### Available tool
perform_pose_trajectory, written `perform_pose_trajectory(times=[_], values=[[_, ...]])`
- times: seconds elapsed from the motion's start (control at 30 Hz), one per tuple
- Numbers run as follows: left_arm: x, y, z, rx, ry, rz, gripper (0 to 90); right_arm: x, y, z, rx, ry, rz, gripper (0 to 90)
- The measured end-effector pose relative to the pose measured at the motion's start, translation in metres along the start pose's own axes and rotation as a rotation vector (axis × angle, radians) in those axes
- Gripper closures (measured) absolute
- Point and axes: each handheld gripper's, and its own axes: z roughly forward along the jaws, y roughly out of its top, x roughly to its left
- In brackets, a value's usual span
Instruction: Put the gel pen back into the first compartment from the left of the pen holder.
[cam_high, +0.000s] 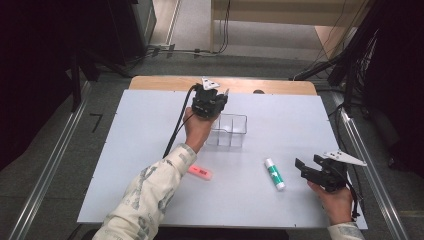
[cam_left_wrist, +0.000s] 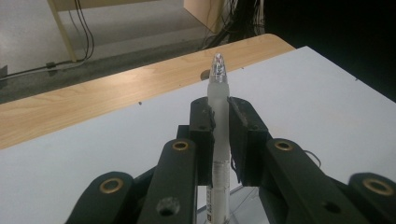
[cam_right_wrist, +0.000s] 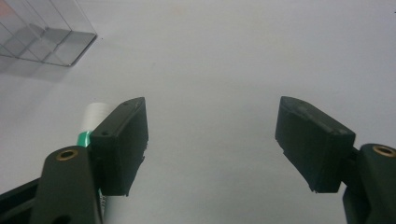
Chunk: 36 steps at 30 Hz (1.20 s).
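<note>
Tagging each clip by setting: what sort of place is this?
Probably a lab or recording workspace, not a home: a white board laid over a wooden table, loose cables across the floor behind it, and dark equipment stands at the sides.

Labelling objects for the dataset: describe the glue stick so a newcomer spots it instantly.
Start at the pale tabletop and find the clear compartment box near its middle. Nearer the person and toward the open right gripper lies the glue stick, a short white tube with a green band. The pink eraser is flat and lies further left.
</note>
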Motion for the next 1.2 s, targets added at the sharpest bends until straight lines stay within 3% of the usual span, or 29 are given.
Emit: perform_pose_trajectory(times=[0.67,0.9,1.07,1.2], values=[[0.012,-0.024,-0.011,0.006,-0.02,-0.036,77.1,0.001,0.0,0.001,0.007,-0.003,-0.003,24.0],[0.011,-0.031,-0.018,0.001,-0.039,-0.03,65.4,0.001,0.0,0.001,0.007,-0.005,-0.004,24.0],[0.011,-0.038,-0.024,0.003,-0.047,-0.03,51.9,0.001,0.0,0.001,0.007,-0.005,-0.007,24.0],[0.013,-0.045,-0.034,-0.013,-0.029,-0.013,44.9,0.001,0.0,0.001,0.009,-0.005,-0.003,24.0]])
